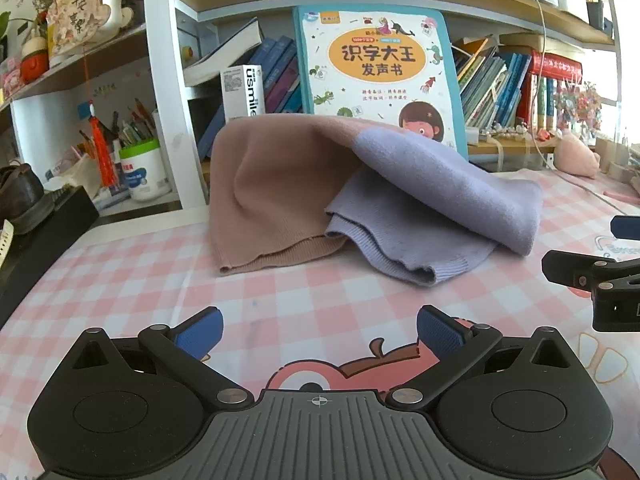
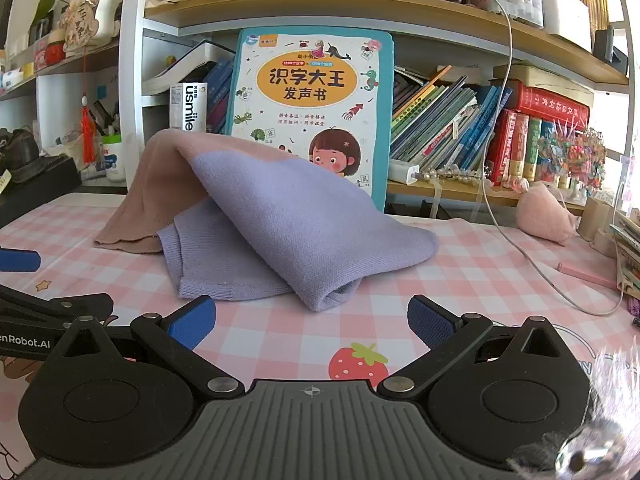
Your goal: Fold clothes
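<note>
A knitted garment (image 1: pixel 280 184), part tan-pink and part lavender (image 2: pixel 288 216), lies heaped on the pink checked tablecloth (image 1: pixel 132 280), its back leaning against a large children's book (image 1: pixel 376 68). The lavender part drapes over the front, with ribbed hems at the near edge. My left gripper (image 1: pixel 318 330) is open above the cloth, short of the garment, nothing between its blue pads. My right gripper (image 2: pixel 312 320) is open too, just in front of the lavender fold, empty. In the left wrist view the right gripper (image 1: pixel 592 272) shows at the right edge.
Behind the garment stand the children's book (image 2: pixel 312 108) and shelves full of books (image 2: pixel 460 128). A white charging cable (image 2: pixel 504 200) trails over the table at right, near a pink plush (image 2: pixel 544 216). A black box with a shoe (image 1: pixel 24 196) sits at left.
</note>
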The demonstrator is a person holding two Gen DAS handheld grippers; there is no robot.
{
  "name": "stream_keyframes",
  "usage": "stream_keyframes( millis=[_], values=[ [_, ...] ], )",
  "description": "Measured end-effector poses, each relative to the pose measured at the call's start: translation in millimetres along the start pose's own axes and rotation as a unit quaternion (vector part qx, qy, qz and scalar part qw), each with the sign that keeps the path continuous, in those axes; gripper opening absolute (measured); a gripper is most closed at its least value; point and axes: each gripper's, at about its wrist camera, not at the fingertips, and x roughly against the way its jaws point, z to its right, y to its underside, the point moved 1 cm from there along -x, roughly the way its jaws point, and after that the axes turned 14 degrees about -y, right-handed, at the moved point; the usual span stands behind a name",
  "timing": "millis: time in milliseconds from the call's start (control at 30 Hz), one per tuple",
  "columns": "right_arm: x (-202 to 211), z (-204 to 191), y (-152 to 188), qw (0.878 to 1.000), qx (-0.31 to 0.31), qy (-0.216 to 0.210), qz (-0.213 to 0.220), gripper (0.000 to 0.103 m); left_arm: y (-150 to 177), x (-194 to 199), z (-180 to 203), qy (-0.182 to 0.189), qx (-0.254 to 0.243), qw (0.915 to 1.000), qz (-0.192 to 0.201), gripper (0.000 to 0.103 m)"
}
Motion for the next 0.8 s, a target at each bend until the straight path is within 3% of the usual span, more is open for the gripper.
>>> stream_keyframes(
  millis=[800],
  values=[
    [0.8,-0.6,0.5,1.0,0.005,0.002,0.003,0.103,2.7,1.6,1.0,-0.007,-0.003,0.9999,0.008,0.103]
  ],
)
